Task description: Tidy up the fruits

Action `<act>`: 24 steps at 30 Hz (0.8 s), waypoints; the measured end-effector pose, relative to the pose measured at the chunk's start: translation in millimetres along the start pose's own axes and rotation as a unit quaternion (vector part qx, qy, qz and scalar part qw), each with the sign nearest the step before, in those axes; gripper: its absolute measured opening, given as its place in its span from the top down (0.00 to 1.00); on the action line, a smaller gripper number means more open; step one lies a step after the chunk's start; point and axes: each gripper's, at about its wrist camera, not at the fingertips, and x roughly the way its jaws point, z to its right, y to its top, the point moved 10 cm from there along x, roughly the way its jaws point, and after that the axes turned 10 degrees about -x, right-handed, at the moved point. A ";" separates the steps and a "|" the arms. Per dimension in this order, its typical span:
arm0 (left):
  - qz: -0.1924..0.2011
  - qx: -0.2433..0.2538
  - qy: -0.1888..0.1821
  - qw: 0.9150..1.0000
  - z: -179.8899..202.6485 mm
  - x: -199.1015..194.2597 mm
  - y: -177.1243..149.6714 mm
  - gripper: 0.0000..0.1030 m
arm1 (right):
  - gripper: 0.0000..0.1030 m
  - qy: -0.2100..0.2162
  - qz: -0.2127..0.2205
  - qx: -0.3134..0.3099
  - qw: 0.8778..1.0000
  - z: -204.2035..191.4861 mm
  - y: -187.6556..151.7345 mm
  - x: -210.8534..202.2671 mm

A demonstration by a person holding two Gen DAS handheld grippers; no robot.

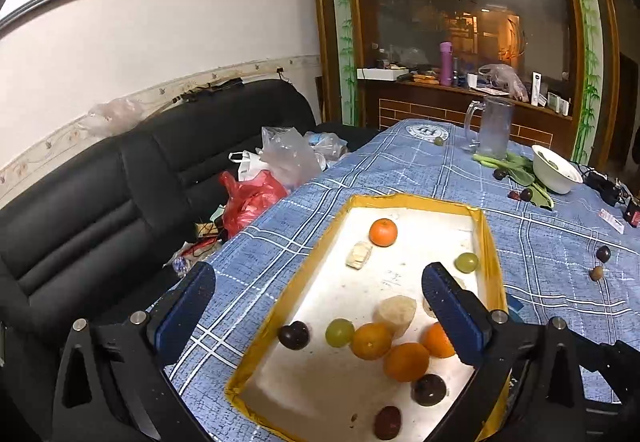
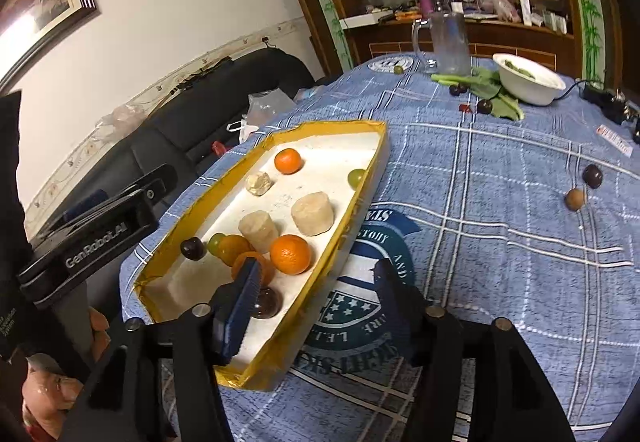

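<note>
Fruit (image 2: 290,254) mostly sits in the yellow-rimmed tray (image 1: 490,238) on the tabletop (image 2: 500,242): oranges, green grapes, dark plums bunched at the near end, one orange (image 1: 383,232) alone at the far end. Left tool (image 1: 320,302): fingers wide apart, nothing between them, hanging over the tray's near half. Right tool (image 2: 316,282): fingers apart, one inside the tray by a dark plum (image 2: 266,302), the other outside over the cloth; nothing gripped.

Judgement: step in hand is fetching the strays. Nearest loose pair, a dark plum (image 2: 592,176) and a brown fruit (image 2: 575,199), lie at about 2 o'clock from the right tool, well apart from the tray. Lift clear of the rim first, come down over one fruit only, close gently; round fruit will roll.

Farther out, two dark fruits lie among the greens by the white bowl (image 2: 528,80), and a small green one (image 2: 398,69) beside the glass mug (image 2: 448,42).

Hard to make out: the pale lumps (image 2: 312,212) in the tray; the bowl's contents. The left tool's finger hides part of the near oranges.
</note>
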 end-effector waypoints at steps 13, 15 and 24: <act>-0.036 0.023 -0.021 0.999 26.0 3.6 -14.8 0.00 | 0.32 -0.014 0.004 0.004 1.000 11.0 -3.2 -10.2; -0.038 0.026 -0.023 0.999 28.8 3.0 -16.8 0.00 | 0.32 -0.018 0.003 0.004 1.000 12.6 -2.9 -9.8; -0.029 0.022 -0.022 0.999 26.5 -1.7 -15.5 0.00 | 0.29 -0.036 0.004 -0.005 0.999 12.7 -3.0 -12.7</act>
